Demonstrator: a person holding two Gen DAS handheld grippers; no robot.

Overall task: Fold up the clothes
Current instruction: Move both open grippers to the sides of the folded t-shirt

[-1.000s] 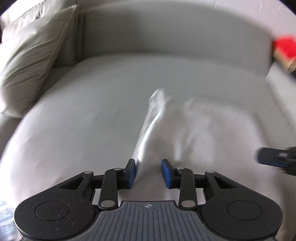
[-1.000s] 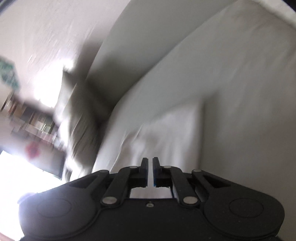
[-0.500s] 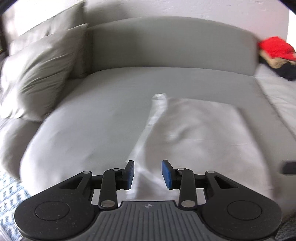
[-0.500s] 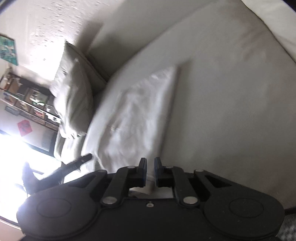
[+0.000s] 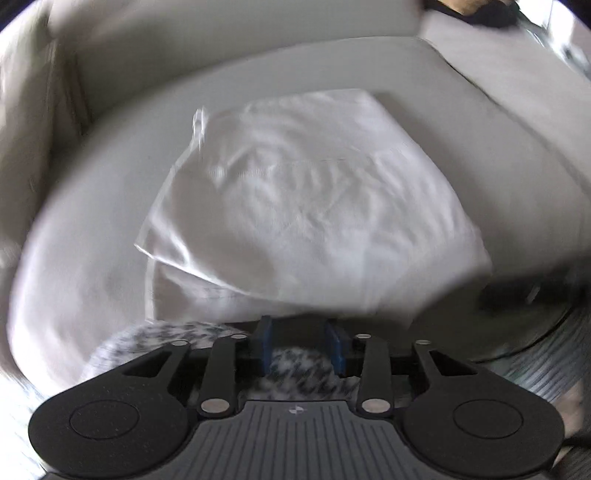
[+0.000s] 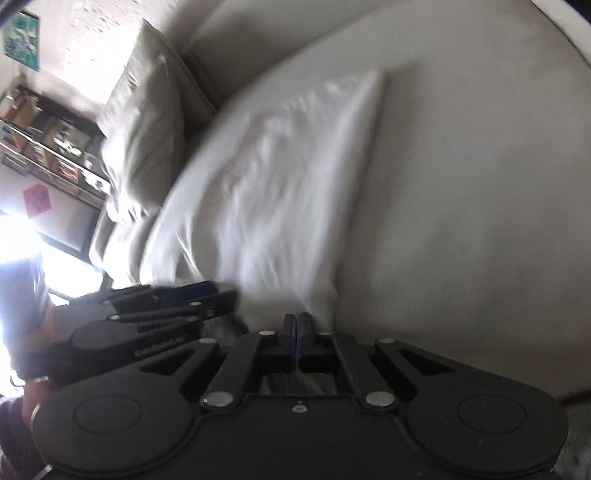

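A white garment lies folded on the grey sofa seat, its near edge hanging toward me. My left gripper is open and empty, just short of that near edge, over a patterned rug. In the right wrist view the same white garment stretches away from my right gripper, whose jaws are pressed together right at the cloth's near corner; whether cloth is pinched between them is hidden. The left gripper shows there too, low at the left.
A beige cushion leans at the sofa's left end. The sofa backrest runs behind the garment. Dark clothes lie at the far right. A bookshelf stands beyond the cushion. A black-and-white rug lies below.
Both grippers have pulled back toward the sofa's front edge. The garment now lies flatter and wider, folded over. The left gripper has cleared the cloth and hangs over the rug.
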